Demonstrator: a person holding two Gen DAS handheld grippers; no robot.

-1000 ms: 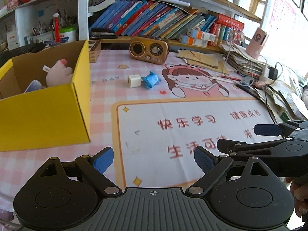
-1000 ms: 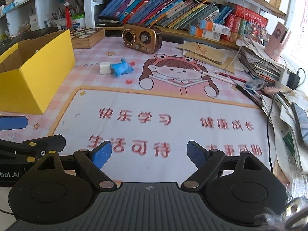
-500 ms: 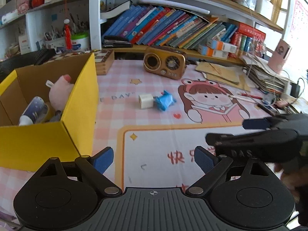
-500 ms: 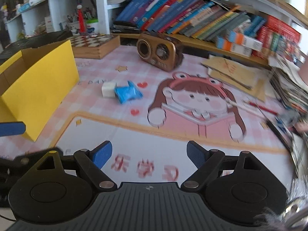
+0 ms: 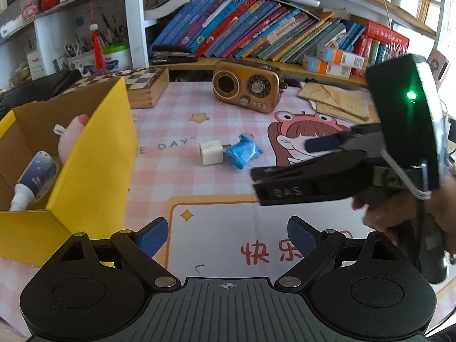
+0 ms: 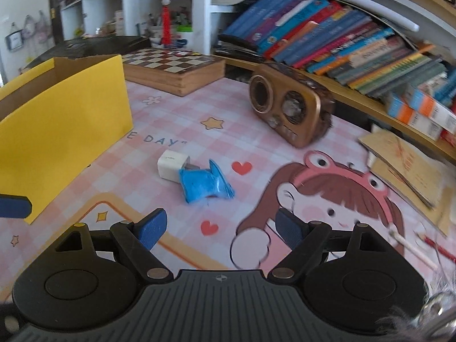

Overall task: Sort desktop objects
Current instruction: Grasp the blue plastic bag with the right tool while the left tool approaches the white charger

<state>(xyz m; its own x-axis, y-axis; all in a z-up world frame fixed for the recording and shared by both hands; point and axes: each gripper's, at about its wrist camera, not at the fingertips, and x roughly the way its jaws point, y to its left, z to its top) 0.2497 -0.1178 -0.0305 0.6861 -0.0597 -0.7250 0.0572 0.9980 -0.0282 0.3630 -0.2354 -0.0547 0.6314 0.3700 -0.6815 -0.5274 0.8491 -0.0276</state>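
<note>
My left hand-held gripper (image 5: 226, 238) hangs over the worktop (image 5: 182, 188) w/ jaws wide, nothing btwn them. My right hand-held gripper (image 6: 219, 228) is also wide, empty, pads clear of everything. In the left wrist view it shows from the side, at right, w/ my hand (image 5: 399, 208) on its grip and a green light on its housing.

Task things: white charger cube (image 6: 173, 165) and blue crumpled wrapper (image 6: 205, 183) lie touching each other mid-worktop on the pink checked mat (image 6: 182, 131), wrapper on the cube's right. From the right wrist view both sit just ahead of the right gripper's left finger (image 6: 151, 226), near but apart.

Yellow box (image 5: 94, 159) stands open at left, well apart from the pair. Inside it: a white tube w/ dark blue print (image 5: 34, 179) lying tilted, and a pink soft thing (image 5: 71, 136) behind it, partly hidden by the box wall.

Further back: gold retro radio (image 5: 246, 88), wooden chessboard box (image 6: 173, 68), row of leaning books (image 5: 256, 34) on the shelf. Loose brown papers (image 6: 404, 168) at right.
</note>
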